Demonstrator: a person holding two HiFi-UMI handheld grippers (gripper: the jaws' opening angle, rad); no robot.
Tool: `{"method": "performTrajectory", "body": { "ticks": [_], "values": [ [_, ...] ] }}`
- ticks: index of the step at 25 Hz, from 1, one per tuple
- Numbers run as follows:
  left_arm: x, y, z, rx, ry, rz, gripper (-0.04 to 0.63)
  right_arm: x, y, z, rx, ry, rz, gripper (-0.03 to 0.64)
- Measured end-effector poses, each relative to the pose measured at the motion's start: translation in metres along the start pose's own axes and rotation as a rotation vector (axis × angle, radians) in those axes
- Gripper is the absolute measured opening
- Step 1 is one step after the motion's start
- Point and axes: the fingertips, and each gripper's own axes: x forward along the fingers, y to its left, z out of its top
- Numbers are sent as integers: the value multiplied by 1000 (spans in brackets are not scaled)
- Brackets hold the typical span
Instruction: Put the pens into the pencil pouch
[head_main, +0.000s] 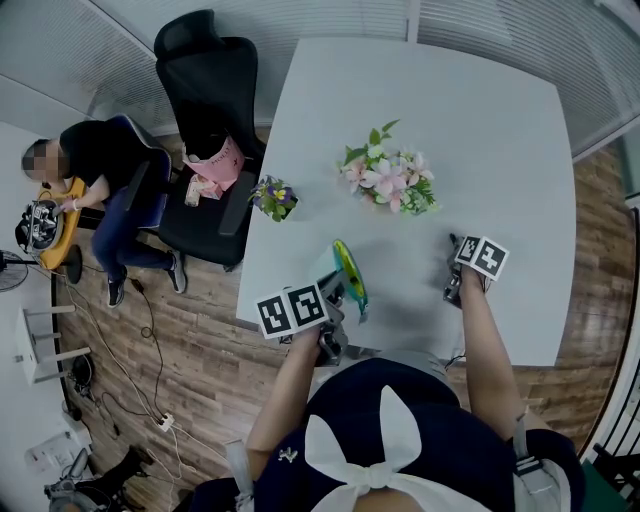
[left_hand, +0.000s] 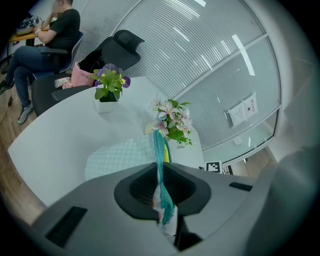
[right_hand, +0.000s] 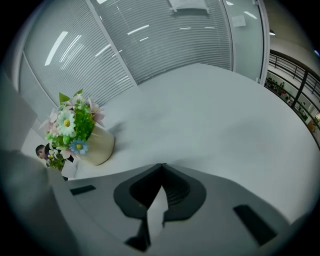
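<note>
- The person is standing at the near edge of a white bench (head_main: 480, 130), one tool in each hand.
- The left tool (left_hand: 160, 167) is pinching the teal zipper edge of the pencil pouch (head_main: 350, 272), its jaws narrow on the fabric.
- The pencil pouch is sitting close to the near edge of the bench, left of the middle, with its checked body spreading away from the jaws.
- The right tool (right_hand: 161, 170) is hovering over bare bench towards the near right corner, with its jaws pressed together and nothing between them.
- No pens are showing on the bench in any view. A sliver of yellow (left_hand: 166, 150) is peeking beside the pouch edge, too small to identify.
- A pink flower arrangement (head_main: 390, 182) is standing mid-bench, and a small potted plant (head_main: 274, 197) is standing at the left edge, both apart from the pouch.
- Judgement: loading is probably finished or nearly so. Doing this step well means holding the left grip steady so the mouth is facing up, and checking the bench for any remaining pen before reopening the right jaws.
</note>
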Motion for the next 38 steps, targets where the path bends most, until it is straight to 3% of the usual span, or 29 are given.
{"method": "performTrajectory", "body": {
  "ticks": [2, 4, 8, 11, 18, 38],
  "values": [
    [-1, 0, -1, 1, 0, 0, 49, -1, 6, 2, -58, 0, 27, 18],
    [-2, 0, -2, 3, -1, 0, 49, 0, 14, 1, -169, 13, 49, 131],
    [-3, 1, -4, 4, -3, 2, 49, 8, 17, -4, -411, 62, 3, 140],
    [-4, 1, -4, 4, -5, 6, 49, 15, 13, -7, -484, 100, -23, 118],
    [-7, 2, -3, -1, -11, 9, 49, 13, 16, -8, -482, 114, 4, 74],
    [-14, 6, -3, 19, -13, -15, 49, -63, 50, 3, -401, -49, 133, 69]
  ]
}}
